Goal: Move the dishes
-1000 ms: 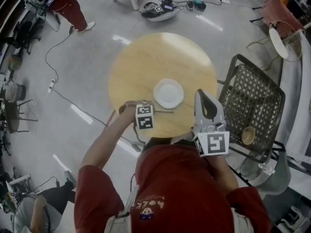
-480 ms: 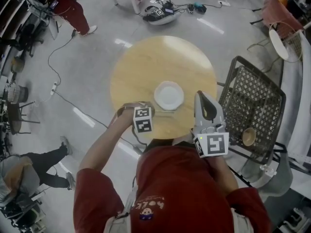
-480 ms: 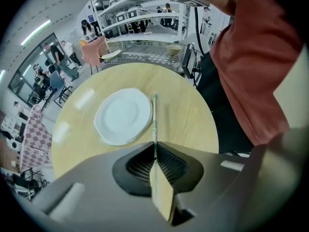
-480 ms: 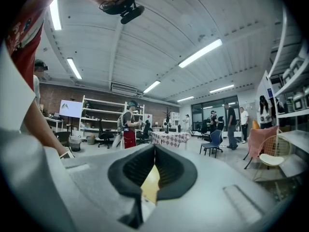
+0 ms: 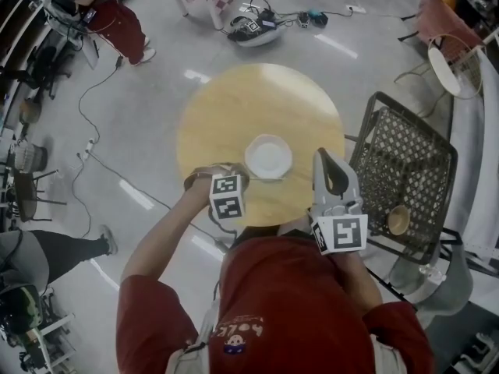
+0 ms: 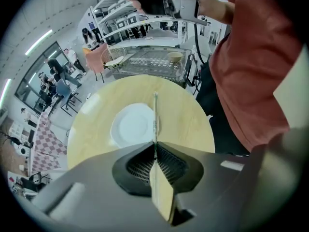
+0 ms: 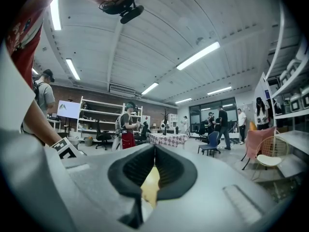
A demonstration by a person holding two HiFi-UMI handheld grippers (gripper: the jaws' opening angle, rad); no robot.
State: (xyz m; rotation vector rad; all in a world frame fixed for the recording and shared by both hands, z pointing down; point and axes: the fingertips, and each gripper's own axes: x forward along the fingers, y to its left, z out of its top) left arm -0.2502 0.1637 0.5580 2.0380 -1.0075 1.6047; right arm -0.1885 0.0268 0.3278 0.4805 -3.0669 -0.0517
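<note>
Silvery utensil (image 6: 155,114) endwise from left gripper (image 6: 155,146)

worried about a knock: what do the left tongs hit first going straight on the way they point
The left tongs, shut on a thin pale utensil, point down at the rim of the round white plate on the round wooden table. The utensil's tip would probably touch there first; depth is unclear.

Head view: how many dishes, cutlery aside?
2. A white plate sits on the round table; a tan bowl sits in the black wire rack right of it. The person's body may hide more.
</note>
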